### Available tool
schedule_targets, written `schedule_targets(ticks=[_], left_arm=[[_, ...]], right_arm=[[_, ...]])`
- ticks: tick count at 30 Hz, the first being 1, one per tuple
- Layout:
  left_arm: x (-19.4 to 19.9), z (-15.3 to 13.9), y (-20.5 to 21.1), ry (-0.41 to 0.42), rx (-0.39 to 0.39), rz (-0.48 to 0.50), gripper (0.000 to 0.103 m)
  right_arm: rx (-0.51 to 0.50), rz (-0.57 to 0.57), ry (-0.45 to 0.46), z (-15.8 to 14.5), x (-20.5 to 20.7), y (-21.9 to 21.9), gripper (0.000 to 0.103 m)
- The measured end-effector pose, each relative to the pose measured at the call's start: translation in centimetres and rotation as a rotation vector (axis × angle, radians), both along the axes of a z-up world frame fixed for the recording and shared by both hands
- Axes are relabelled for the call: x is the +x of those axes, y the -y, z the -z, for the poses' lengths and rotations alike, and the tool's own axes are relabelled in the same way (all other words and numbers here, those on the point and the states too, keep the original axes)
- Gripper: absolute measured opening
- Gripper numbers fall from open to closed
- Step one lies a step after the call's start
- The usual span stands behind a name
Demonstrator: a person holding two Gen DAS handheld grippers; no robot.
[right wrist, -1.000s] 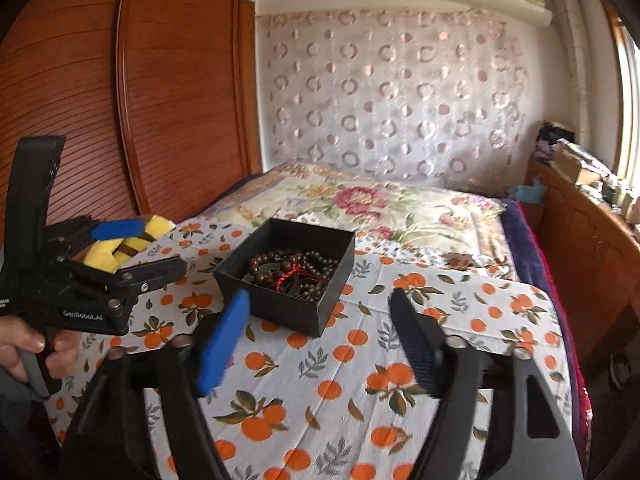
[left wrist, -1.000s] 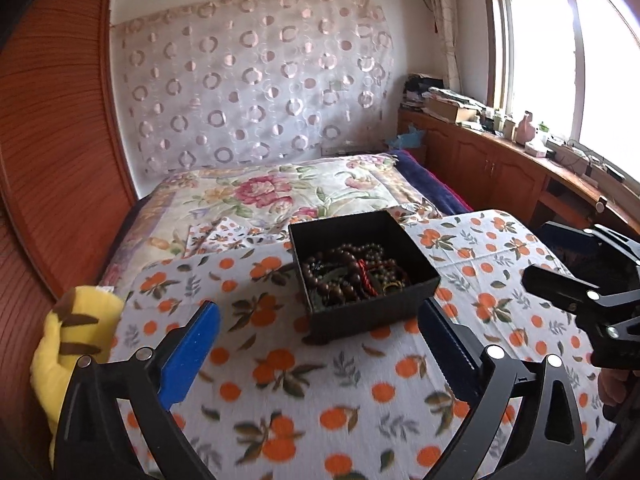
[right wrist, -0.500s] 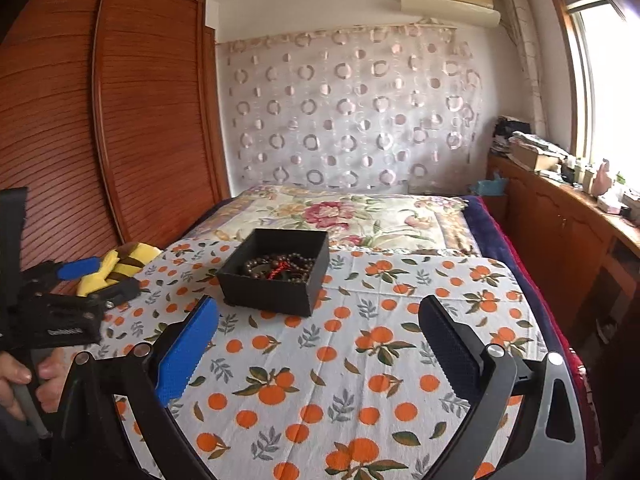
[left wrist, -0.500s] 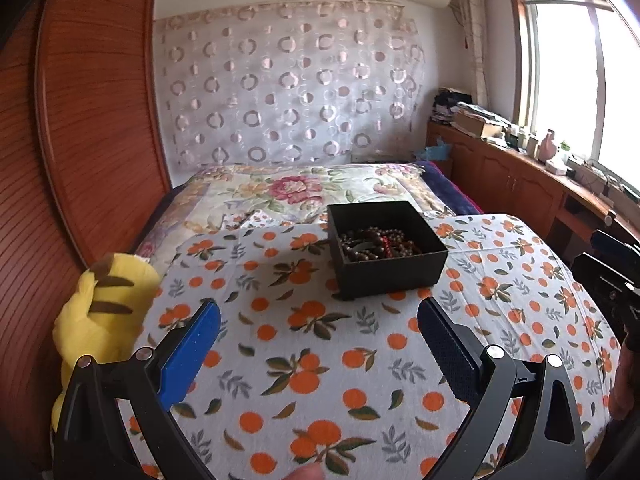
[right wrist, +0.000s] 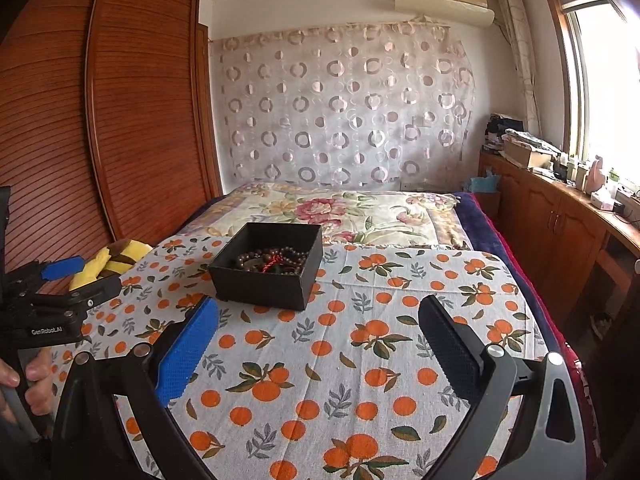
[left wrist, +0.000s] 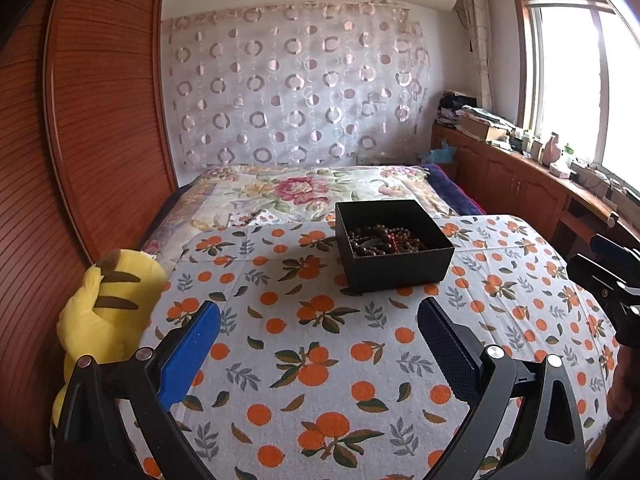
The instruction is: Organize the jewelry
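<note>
A black open box (left wrist: pixel 394 250) stands on the orange-print cloth (left wrist: pixel 320 360) and holds brown bead bracelets (left wrist: pixel 384 238) with a red cord. It also shows in the right wrist view (right wrist: pixel 266 268), with the beads (right wrist: pixel 276 260) inside. My left gripper (left wrist: pixel 318 322) is open and empty, well short of the box. My right gripper (right wrist: pixel 318 320) is open and empty, also back from the box. Each gripper shows at the edge of the other's view: the right one (left wrist: pixel 608 268), the left one (right wrist: pixel 64 276).
A yellow plush toy (left wrist: pixel 108 308) lies at the cloth's left edge beside the wooden wardrobe (left wrist: pixel 80 140). A floral bedspread (left wrist: pixel 304 192) lies beyond the box. Wooden cabinets (left wrist: pixel 520 184) with clutter run under the window on the right.
Both grippers have drawn back and up from the box, which now looks smaller and farther. The right gripper's jaws are wider than a second ago. The beads stay in the box.
</note>
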State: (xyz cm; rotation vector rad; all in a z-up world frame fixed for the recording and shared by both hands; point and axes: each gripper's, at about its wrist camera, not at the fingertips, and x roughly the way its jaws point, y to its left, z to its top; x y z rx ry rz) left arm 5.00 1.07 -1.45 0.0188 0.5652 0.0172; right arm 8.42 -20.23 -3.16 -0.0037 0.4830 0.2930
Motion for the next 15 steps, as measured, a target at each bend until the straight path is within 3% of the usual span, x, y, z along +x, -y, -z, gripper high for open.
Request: schedule_targets(ticks=[15], left_arm=[[-0.13,-0.15,0.08,0.002,-0.002,0.002,0.095]], right_arm=[[0.005,0.008,-0.002,0.25,-0.05,0.15,0.101]])
